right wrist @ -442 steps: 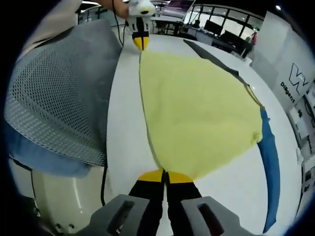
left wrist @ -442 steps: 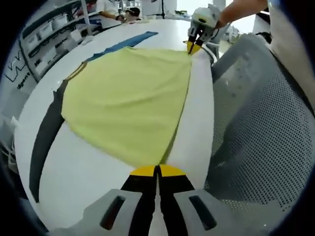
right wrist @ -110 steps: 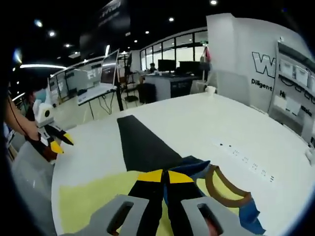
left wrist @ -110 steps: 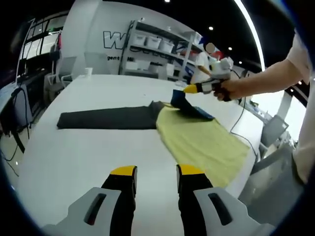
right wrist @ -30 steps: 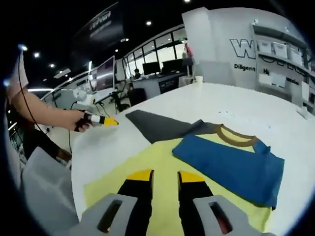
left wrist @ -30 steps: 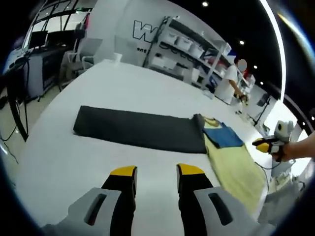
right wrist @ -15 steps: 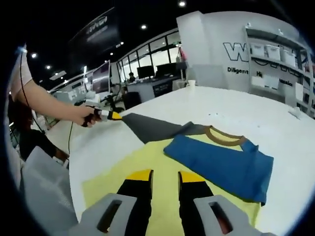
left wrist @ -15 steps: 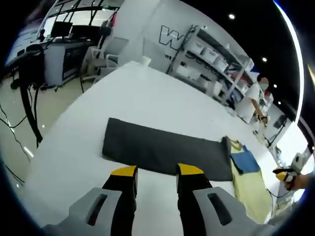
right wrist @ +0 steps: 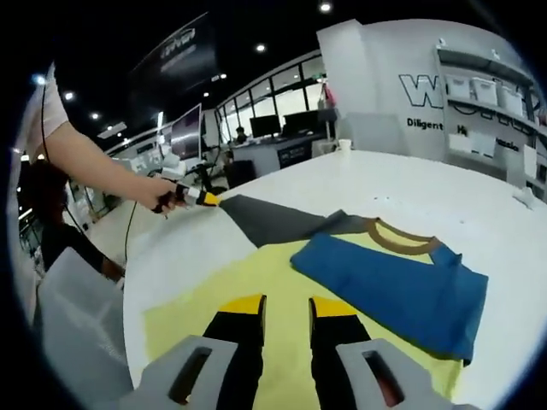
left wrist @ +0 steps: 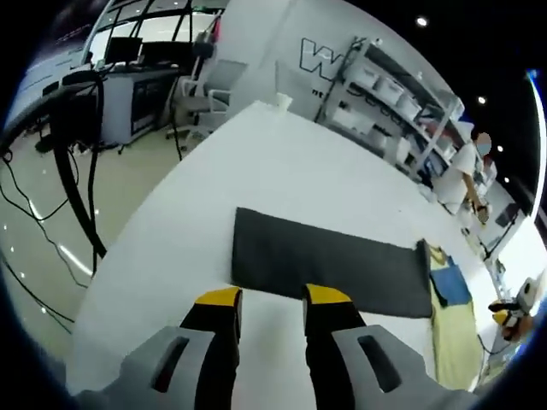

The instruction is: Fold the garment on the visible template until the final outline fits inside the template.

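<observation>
White table | dark template | yellow-blue garment

Bare white table surrounds the dark template. The folded garment covers its far end. Shelving stands well beyond.

Open hand-held gripper above dark template.

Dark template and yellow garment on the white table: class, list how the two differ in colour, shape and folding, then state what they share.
Colour: the dark template is plain charcoal; the yellow garment is yellow with a blue sleeve and brown collar.
Shape: the template is a long narrow strip; the garment is broader.
Folding: the template lies as one flat layer; the garment has its blue sleeve folded over its body.
Shared: both lie flat on the white table, overlapping at one end.
</observation>
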